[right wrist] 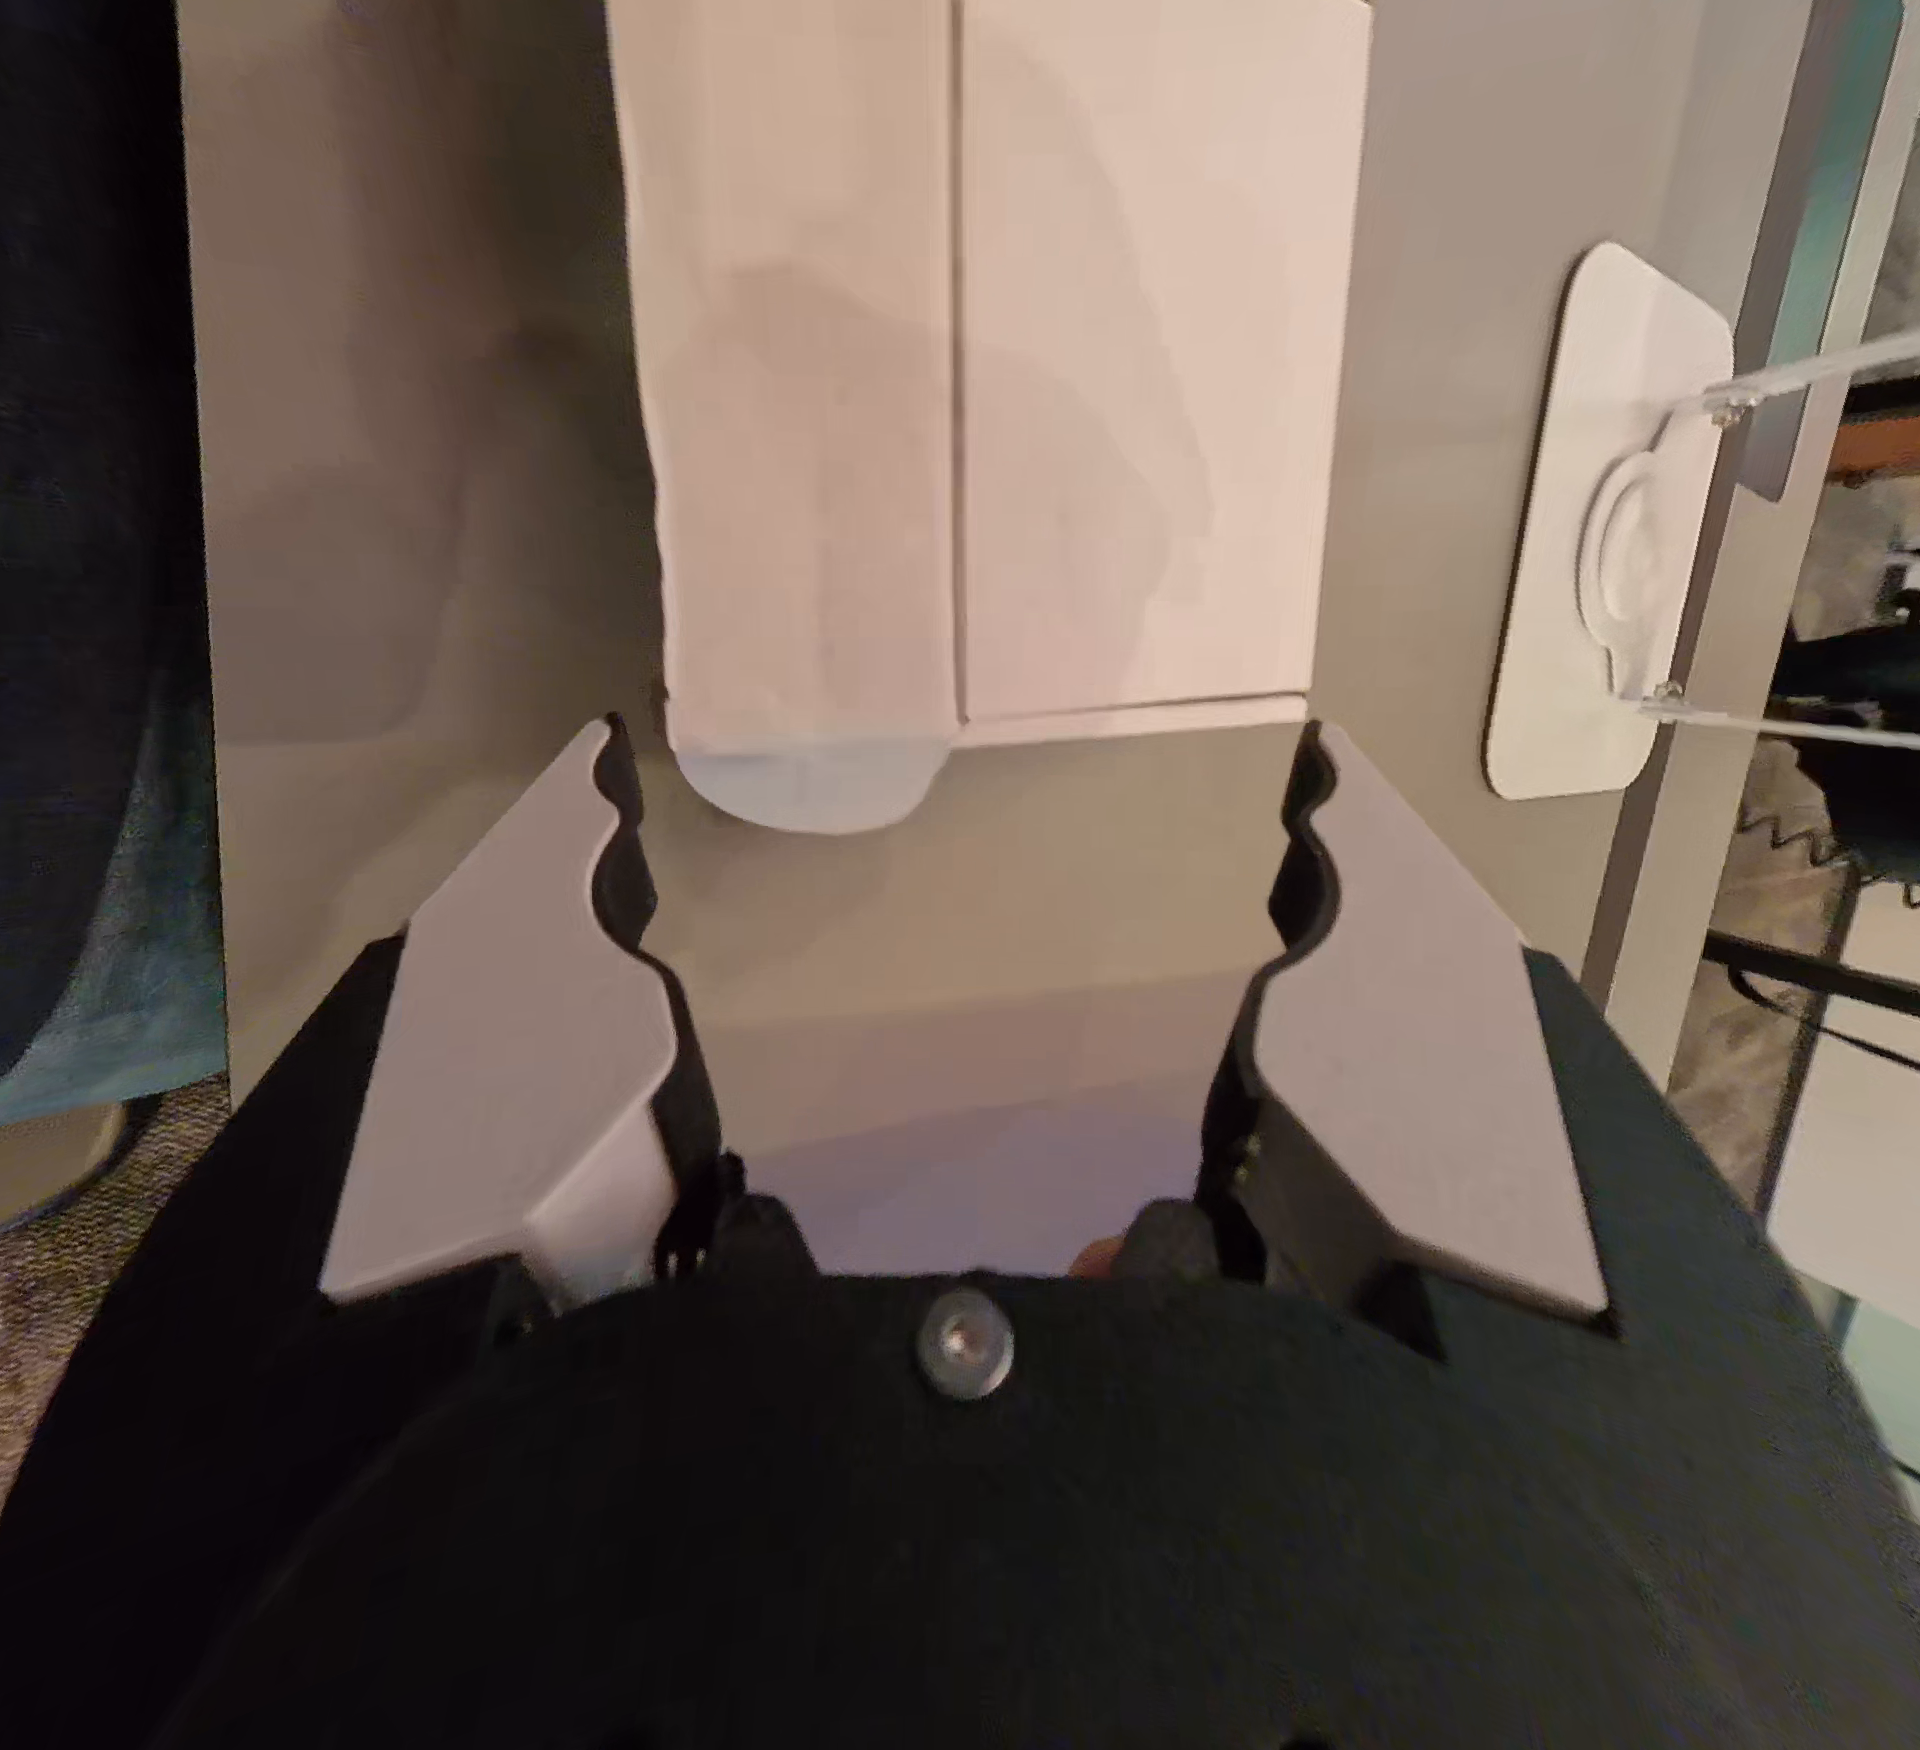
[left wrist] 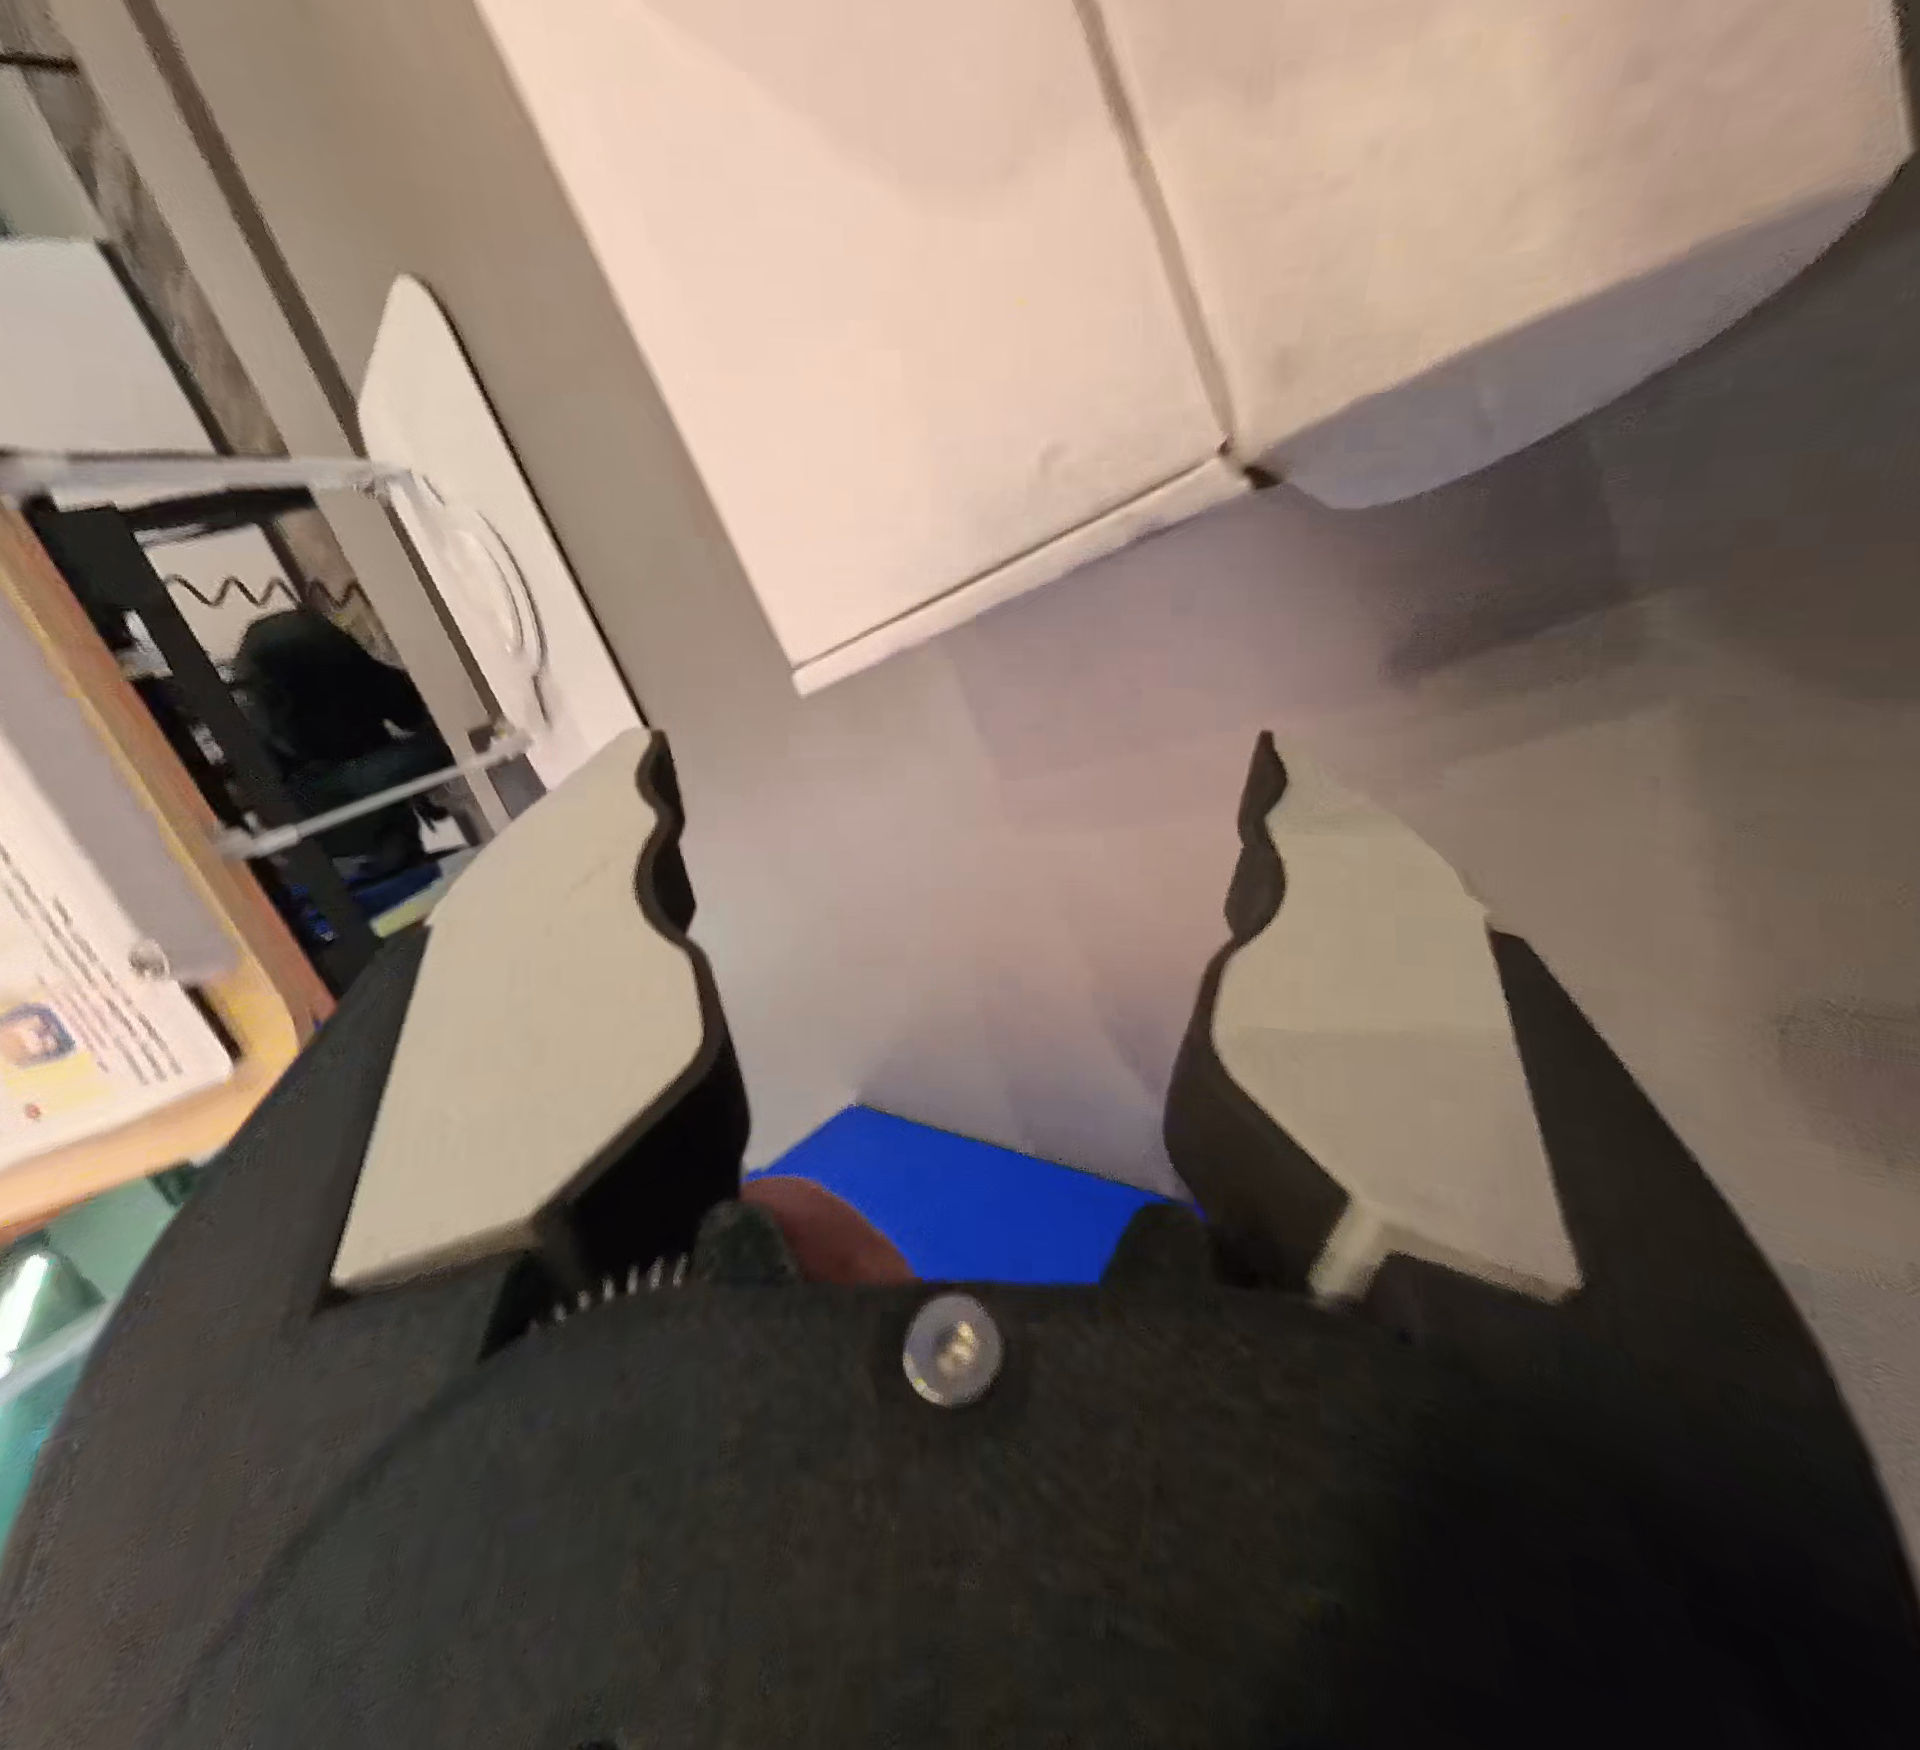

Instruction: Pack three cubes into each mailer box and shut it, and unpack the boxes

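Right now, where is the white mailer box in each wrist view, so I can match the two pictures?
Left wrist view: the white mailer box fills the upper middle and right, tilted, beyond the open left gripper.
Right wrist view: the box stands upper centre, just beyond the open right gripper.
Shared landmark: the white rounded pad by the table edge.

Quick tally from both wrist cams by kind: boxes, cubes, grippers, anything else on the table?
White mailer box: 1, lying shut on the grey table
Blue cube: 1, partly hidden behind the left gripper
Grippers: 2, left and right gripper, both open and empty
White pad near the table edge: 1
Total: 5
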Motion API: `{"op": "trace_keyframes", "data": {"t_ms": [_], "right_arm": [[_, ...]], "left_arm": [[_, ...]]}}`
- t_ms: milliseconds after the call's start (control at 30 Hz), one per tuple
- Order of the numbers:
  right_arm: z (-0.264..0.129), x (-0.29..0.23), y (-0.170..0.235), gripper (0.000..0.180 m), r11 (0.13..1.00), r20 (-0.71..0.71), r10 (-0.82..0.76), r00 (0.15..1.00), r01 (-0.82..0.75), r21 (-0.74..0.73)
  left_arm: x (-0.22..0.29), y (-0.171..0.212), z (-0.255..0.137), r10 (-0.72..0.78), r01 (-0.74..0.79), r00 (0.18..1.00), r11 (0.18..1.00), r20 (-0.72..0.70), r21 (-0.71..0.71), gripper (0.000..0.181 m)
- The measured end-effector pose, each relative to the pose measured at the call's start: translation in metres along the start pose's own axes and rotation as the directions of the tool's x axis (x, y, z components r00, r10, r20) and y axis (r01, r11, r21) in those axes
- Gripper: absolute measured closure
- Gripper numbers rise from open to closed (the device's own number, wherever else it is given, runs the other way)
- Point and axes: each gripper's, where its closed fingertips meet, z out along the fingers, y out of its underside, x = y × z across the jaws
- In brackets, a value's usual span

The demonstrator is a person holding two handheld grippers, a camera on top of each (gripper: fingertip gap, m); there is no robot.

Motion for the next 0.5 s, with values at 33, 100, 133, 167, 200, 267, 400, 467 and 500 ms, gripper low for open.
{"op": "trace_keyframes", "data": {"t_ms": [33, 100, 133, 167, 200, 267, 400, 467, 500], "right_arm": [[0.005, -0.006, -0.001, 0.060, 1.000, 0.010, -0.019, 1.000, 0.019, -0.009], [0.016, -0.011, 0.002, 0.063, 0.997, -0.007, -0.066, 0.998, 0.066, -0.043], [0.021, -0.007, 0.004, 0.072, 0.996, -0.047, -0.078, 0.996, 0.075, -0.055], [0.024, -0.005, 0.001, 0.081, 0.997, -0.068, -0.075, 0.995, 0.073, -0.029], [0.026, -0.004, -0.002, 0.085, 0.997, -0.077, -0.072, 0.994, 0.071, -0.006], [0.030, 0.002, -0.001, 0.095, 0.997, -0.105, -0.080, 0.991, 0.079, -0.011], [0.034, 0.008, -0.002, 0.096, 0.997, -0.114, -0.081, 0.990, 0.083, 0.008], [0.033, 0.011, -0.003, 0.101, 0.996, -0.119, -0.078, 0.990, 0.082, 0.024], [0.031, 0.012, -0.006, 0.105, 0.997, -0.111, -0.056, 0.992, 0.062, 0.045]], "left_arm": [[0.003, -0.003, 0.005, 0.029, -0.029, 0.999, 1.000, -0.017, 0.001, 0.078], [0.009, -0.009, 0.016, 0.039, -0.037, 0.997, 0.999, -0.065, 0.021, 0.076], [0.011, -0.010, 0.020, 0.031, -0.029, 0.995, 0.999, -0.094, 0.019, 0.074], [0.014, -0.010, 0.024, 0.020, -0.017, 0.992, 1.000, -0.129, 0.022, 0.072], [0.013, -0.015, 0.026, -0.012, 0.020, 0.989, 0.998, -0.150, 0.052, 0.071], [0.015, -0.021, 0.029, -0.053, 0.070, 0.979, 0.995, -0.198, 0.078, 0.074], [0.009, -0.018, 0.034, -0.073, 0.093, 0.975, 0.992, -0.210, 0.086, 0.074], [0.007, -0.017, 0.036, -0.092, 0.115, 0.972, 0.989, -0.216, 0.097, 0.074], [0.006, -0.017, 0.036, -0.100, 0.125, 0.970, 0.987, -0.223, 0.099, 0.075]]}}
